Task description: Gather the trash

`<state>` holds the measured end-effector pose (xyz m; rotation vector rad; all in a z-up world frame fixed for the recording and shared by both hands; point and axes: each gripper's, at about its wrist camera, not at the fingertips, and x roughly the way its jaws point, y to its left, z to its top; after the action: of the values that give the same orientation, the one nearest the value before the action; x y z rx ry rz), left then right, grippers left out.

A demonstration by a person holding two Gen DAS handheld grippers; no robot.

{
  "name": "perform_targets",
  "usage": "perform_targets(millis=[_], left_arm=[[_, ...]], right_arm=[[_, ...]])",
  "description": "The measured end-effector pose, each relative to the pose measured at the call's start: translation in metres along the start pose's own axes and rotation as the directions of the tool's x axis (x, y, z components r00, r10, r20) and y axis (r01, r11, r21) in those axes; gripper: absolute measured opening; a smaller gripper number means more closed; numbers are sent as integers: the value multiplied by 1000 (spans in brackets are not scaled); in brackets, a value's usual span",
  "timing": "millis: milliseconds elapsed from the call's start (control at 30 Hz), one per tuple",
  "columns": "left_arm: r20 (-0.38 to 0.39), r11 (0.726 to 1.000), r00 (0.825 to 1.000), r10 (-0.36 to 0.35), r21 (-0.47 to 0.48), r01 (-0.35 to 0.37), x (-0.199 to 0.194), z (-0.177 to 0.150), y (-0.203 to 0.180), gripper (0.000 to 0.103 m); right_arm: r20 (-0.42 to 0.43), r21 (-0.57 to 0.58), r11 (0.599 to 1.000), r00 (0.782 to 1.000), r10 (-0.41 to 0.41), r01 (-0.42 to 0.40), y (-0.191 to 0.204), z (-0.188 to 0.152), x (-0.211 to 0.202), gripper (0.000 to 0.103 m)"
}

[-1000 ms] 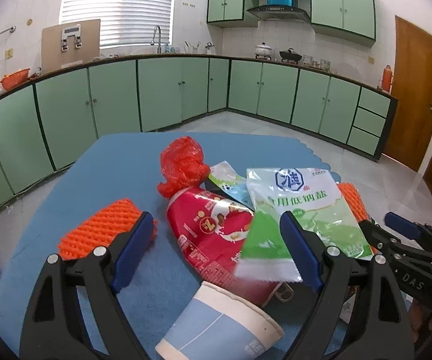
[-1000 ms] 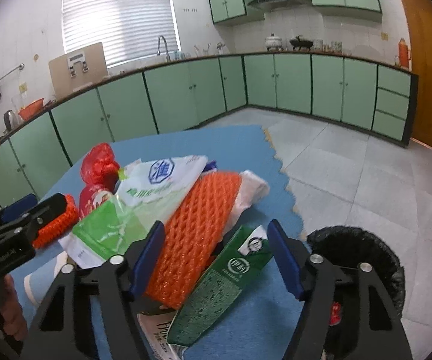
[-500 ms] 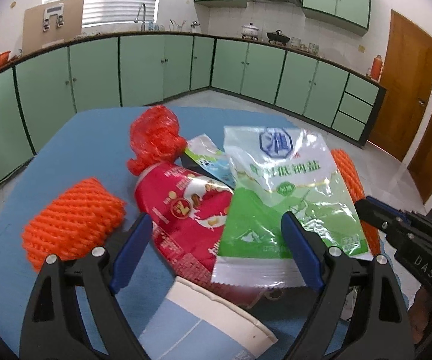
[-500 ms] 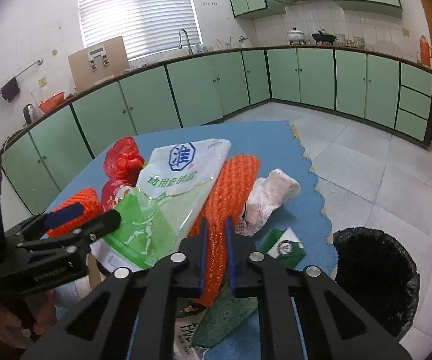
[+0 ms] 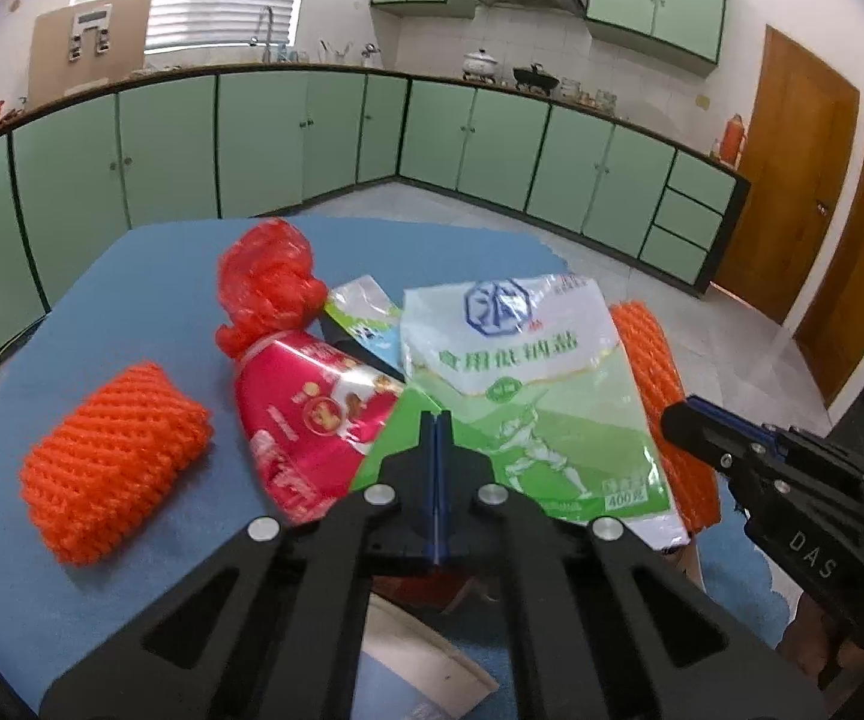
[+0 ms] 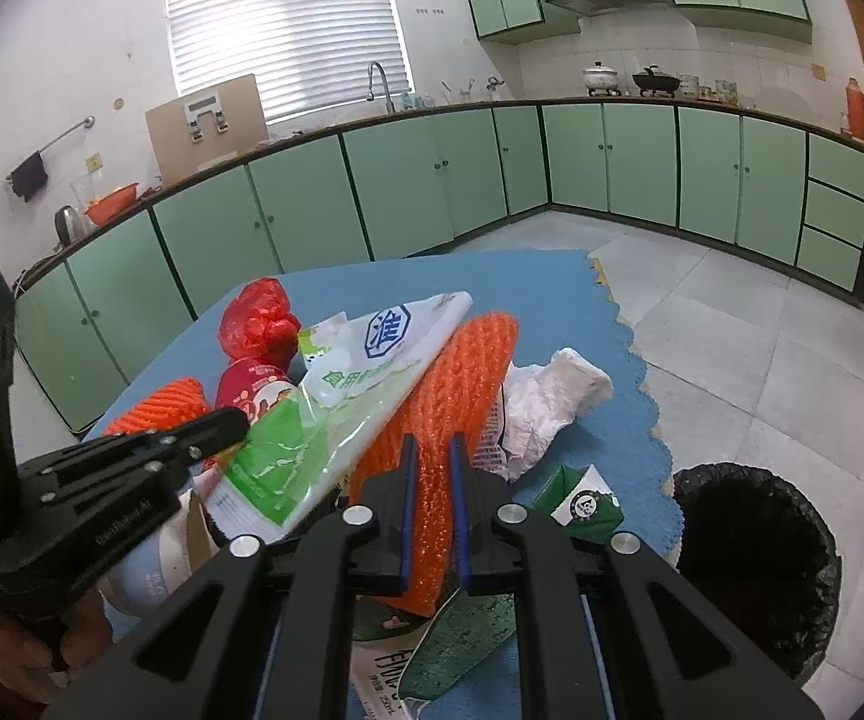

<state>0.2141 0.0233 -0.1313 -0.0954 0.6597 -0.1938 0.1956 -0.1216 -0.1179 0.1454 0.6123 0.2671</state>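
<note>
The left gripper was clamped on the near green corner of a salt bag, with a paper cup below its jaws. The right gripper pinched a long orange foam net. Ahead of it lay crumpled white paper; to its right, apparently on the floor, stood a black-lined bin. Farther left sat a red plastic bag.

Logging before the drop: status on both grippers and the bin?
Left gripper shut on green-white salt bag. Right gripper shut on orange foam net. Black-lined bin right of mat, open, unobstructed.
</note>
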Motion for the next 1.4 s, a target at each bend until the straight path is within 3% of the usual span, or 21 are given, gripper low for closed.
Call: perform_targets(millis=[100,233,300,333,367,600,867,1000,1267,1400], left_arm=[[27,1000,1000,11,-14,-10,-11,4,7,0],[30,999,999,-41,-3,41,-21,7,2,2],[29,998,997,-68,15,68,-25,5,-2,25],[40,997,997,-71,31,69,-29,3,-7,55],[60,996,996,-73,50,70,-33,0,-11,67],[55,982,992,-111,160,101,-39,-25,-27,78],[27,977,999,-24,213,18,-16,-33,-42,82],[31,976,1000,3,216,-9,-6,-29,-43,76],[9,992,1000,-5,125,4,5,-18,-28,2],[9,997,1000,16,75,-17,6,-15,-18,0]], right_arm=[[16,0,1000,1000,-1,1,-1,4,-5,10],[34,-2,1000,999,-6,6,1,9,-10,10],[38,2,1000,999,-12,12,-2,11,-11,10],[39,4,1000,999,-16,15,-4,12,-12,10],[40,4,1000,999,-19,19,-5,12,-13,10],[26,22,999,999,-33,32,-13,9,-11,10],[16,24,999,999,-30,30,-14,8,-10,10],[14,23,999,1000,-28,27,-14,9,-11,10],[10,22,999,1000,-26,26,-13,10,-10,10],[8,20,999,1000,-26,26,-13,9,-10,10]])
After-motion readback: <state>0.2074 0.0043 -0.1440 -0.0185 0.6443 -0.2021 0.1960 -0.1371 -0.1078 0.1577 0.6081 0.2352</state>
